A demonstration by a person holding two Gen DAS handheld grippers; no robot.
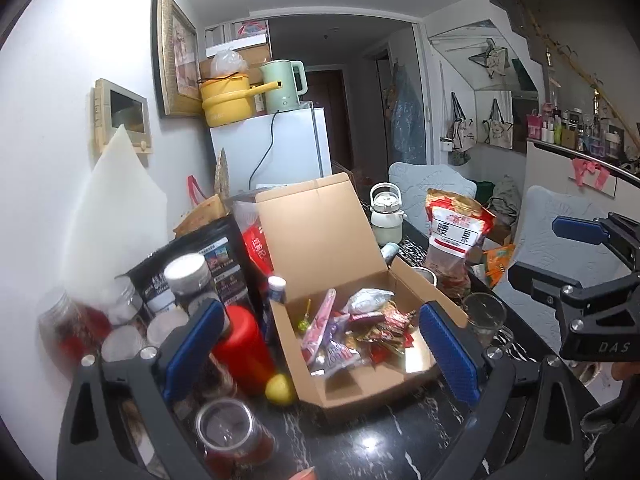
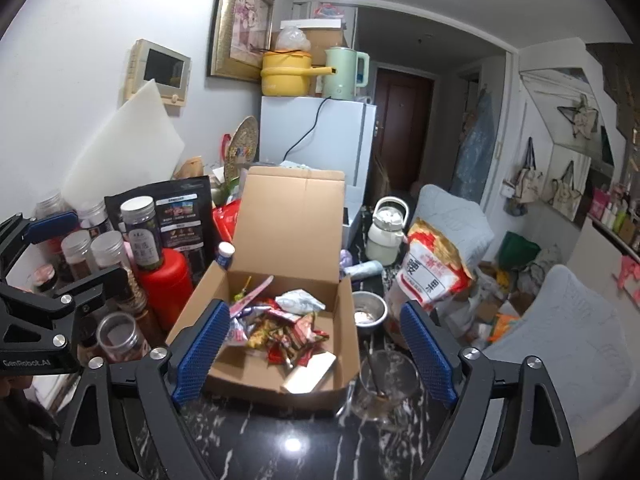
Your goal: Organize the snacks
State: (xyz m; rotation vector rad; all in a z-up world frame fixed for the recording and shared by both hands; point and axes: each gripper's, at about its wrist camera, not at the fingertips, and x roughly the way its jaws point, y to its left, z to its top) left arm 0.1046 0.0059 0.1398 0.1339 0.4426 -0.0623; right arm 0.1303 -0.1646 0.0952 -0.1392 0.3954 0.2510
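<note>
Two grippers, both spread wide with nothing between the blue pads. Left gripper hovers over the open cardboard box, touching nothing visible; right gripper likewise above the same box, jaws wide, not holding anything. Snack packets lie loose in a heap inside the box, lid flap standing upright behind them. Box sits on a black marble-pattern table. Left of the box: red canister, a lemon just beside the box's front corner, several clear jars with pale lids, a black pouch. Right of the box: small metal bowl, glass mug near the front corner, big red-and-white snack bag standing tilted, white lidded jug further back. Room behind: white fridge with a yellow pot and a green kettle on top, framed picture on the wall, dark door down the hallway. Table's left side is crowded tight with jars; bare tabletop only along the near edge in front of the box. Pale blue chairs stand off the table's right edge.
</note>
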